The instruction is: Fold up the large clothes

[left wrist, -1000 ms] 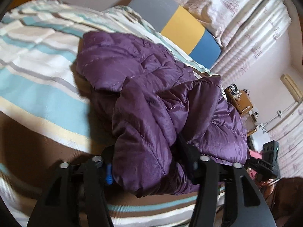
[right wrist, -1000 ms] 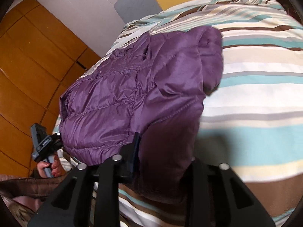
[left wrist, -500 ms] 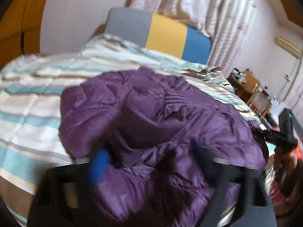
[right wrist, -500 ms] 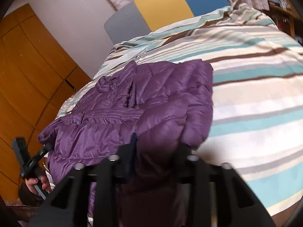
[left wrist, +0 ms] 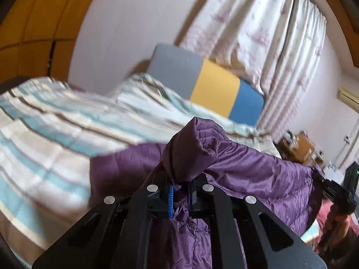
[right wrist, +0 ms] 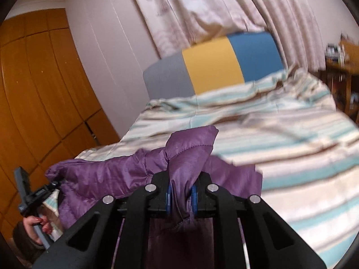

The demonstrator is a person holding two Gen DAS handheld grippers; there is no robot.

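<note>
A purple quilted puffer jacket (left wrist: 253, 172) hangs stretched between my two grippers, lifted above the striped bed (left wrist: 56, 121). My left gripper (left wrist: 180, 198) is shut on a bunched edge of the jacket. My right gripper (right wrist: 181, 198) is shut on another bunched edge of the jacket (right wrist: 188, 150), and cloth hangs down below its jaws. The right gripper shows at the far right of the left wrist view (left wrist: 336, 192). The left gripper shows at the far left of the right wrist view (right wrist: 33, 197), held by a hand.
The bed has a striped cover in teal, white and brown (right wrist: 291, 139) and a headboard in grey, yellow and blue (right wrist: 213, 65). Patterned curtains (right wrist: 202, 6) hang behind it. A wooden wardrobe (right wrist: 38, 89) stands at the left and a wooden side table (left wrist: 300, 148) at the right.
Both grippers have closed on the jacket's edges and risen, lifting it off the bed. The views have tilted up from the bedcover toward the headboard and curtains.
</note>
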